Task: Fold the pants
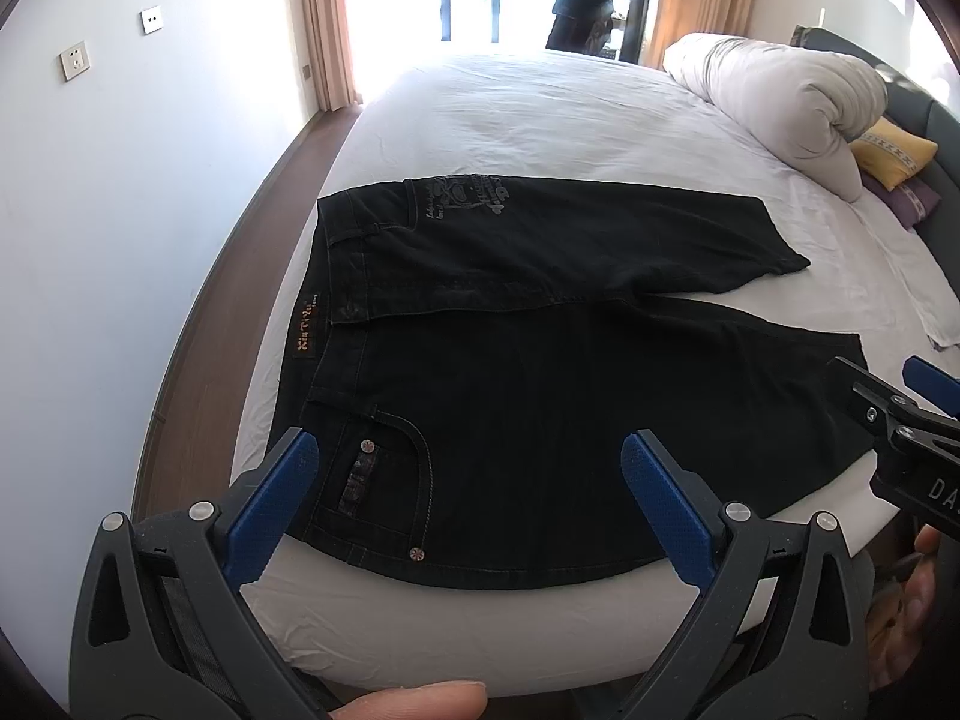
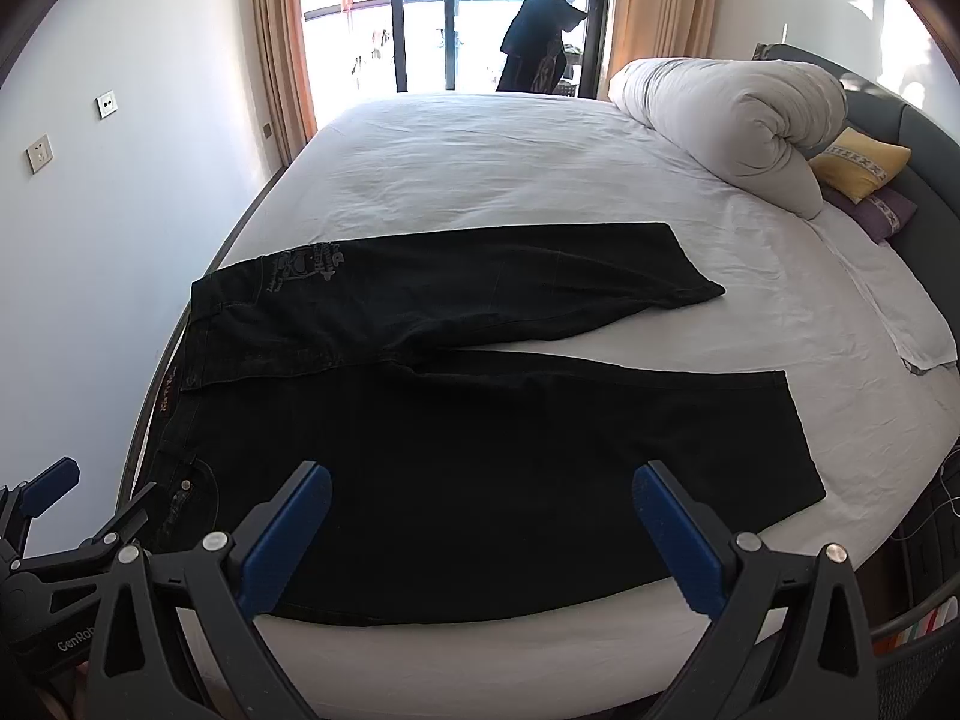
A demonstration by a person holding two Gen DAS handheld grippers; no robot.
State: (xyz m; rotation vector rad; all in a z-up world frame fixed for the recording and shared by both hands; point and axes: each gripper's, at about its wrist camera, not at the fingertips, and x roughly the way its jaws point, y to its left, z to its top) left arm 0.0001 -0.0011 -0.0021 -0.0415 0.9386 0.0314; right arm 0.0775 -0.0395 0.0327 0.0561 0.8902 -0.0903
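Observation:
Black jeans [image 1: 540, 396] lie flat on the white bed [image 1: 540, 120], waistband to the left, both legs spread apart to the right. They show in the right wrist view too [image 2: 480, 420]. My left gripper [image 1: 468, 450] is open and empty, just above the near pocket and hip. My right gripper [image 2: 480, 480] is open and empty, above the near leg's thigh. The right gripper also shows at the right edge of the left wrist view [image 1: 900, 414], near the near leg's cuff. The left gripper shows at the lower left of the right wrist view [image 2: 60, 516].
A rolled white duvet [image 2: 738, 120] and a yellow pillow [image 2: 864, 165] lie at the bed's far right. A wall [image 1: 120, 240] runs along the left of the bed. A balcony door [image 2: 450, 12] is behind. A folded white cloth [image 2: 900, 324] lies right.

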